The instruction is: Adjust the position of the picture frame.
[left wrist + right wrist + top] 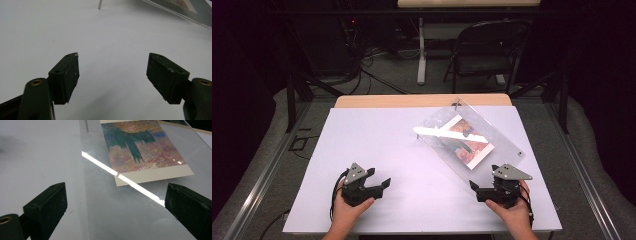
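High view frames a clear rectangular acrylic panel point(472, 142) with a colourful painted print point(466, 141) beneath it, lying on the right half of the white tabletop point(387, 150), its long axis run diagonally from the far middle toward the near right. The right gripper point(484, 186) is held just beside the panel's near corner, so this hand is judged much the nearer; its jaws are spread wide and nothing is gripped. In the right gripper view the panel's near edge and the print point(147, 152) are seen straight ahead between the parted jaws. The left gripper point(379, 179) is held well apart from the panel, over bare white surface, its jaws likewise spread and empty. Beyond the table, a dark folding chair point(489, 50) and a pale table leg point(421, 50) are seen on a grey floor.
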`<action>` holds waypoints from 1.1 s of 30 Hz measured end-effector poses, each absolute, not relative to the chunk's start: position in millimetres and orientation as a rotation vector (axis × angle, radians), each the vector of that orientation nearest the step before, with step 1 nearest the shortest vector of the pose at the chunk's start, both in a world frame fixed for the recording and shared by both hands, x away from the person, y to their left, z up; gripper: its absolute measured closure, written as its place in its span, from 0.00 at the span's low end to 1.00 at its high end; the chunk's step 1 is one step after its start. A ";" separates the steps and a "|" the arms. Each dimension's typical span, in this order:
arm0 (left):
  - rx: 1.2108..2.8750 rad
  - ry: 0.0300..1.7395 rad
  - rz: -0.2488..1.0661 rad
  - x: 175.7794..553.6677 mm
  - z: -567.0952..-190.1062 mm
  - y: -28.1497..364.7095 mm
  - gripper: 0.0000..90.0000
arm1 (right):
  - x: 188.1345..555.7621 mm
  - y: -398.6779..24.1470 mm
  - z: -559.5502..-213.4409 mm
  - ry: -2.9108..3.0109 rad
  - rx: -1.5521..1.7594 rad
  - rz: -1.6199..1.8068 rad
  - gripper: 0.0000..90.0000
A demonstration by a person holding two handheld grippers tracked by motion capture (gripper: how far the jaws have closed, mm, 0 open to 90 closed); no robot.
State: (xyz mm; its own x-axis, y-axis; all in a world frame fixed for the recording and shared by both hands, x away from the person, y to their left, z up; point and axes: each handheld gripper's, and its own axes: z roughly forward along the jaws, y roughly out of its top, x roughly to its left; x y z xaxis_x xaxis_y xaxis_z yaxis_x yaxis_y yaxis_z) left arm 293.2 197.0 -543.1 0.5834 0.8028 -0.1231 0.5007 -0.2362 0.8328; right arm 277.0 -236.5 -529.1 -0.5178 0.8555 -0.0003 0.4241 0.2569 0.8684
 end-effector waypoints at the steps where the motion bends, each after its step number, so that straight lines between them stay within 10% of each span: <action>1: 1.899 1.058 0.412 293.0 -543.0 197.6 0.27 | 277.6 -237.3 -529.4 2.045 1.172 1.200 0.03; 22: 1.859 1.079 0.359 311.7 -539.8 189.8 0.27 | 277.7 -246.7 -528.5 2.003 1.240 1.257 0.04; 33: 1.885 0.976 0.421 350.0 -503.5 157.2 0.47 | 280.5 -251.2 -529.0 1.967 1.247 1.294 0.19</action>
